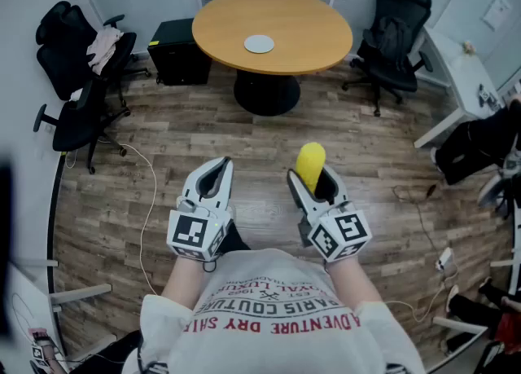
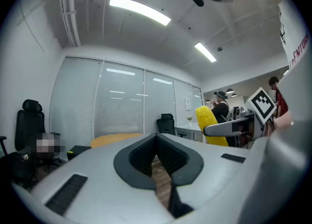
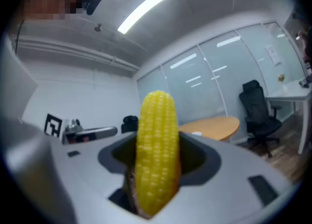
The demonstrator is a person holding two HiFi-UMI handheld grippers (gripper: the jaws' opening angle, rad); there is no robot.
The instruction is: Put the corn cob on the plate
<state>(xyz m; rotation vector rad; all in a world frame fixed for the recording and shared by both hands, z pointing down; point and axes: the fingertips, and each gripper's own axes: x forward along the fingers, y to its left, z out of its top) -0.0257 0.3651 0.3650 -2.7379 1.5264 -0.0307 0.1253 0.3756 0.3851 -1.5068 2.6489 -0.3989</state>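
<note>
A yellow corn cob (image 1: pixel 310 165) stands upright between the jaws of my right gripper (image 1: pixel 309 181), which is shut on it. In the right gripper view the corn cob (image 3: pixel 157 152) fills the middle, clamped by both pads. My left gripper (image 1: pixel 214 178) is held level beside it, jaws together with nothing between them; its view shows the left gripper (image 2: pixel 157 157) shut and the corn cob (image 2: pixel 209 124) off to the right. A small white plate (image 1: pixel 259 43) lies on the round wooden table (image 1: pixel 301 18) well ahead of both grippers.
Black office chairs stand at the left (image 1: pixel 77 71) and at the right (image 1: pixel 395 30) of the table. A black box (image 1: pixel 175 55) sits on the wooden floor by the table. A white desk (image 1: pixel 460 79) and cables lie at the right.
</note>
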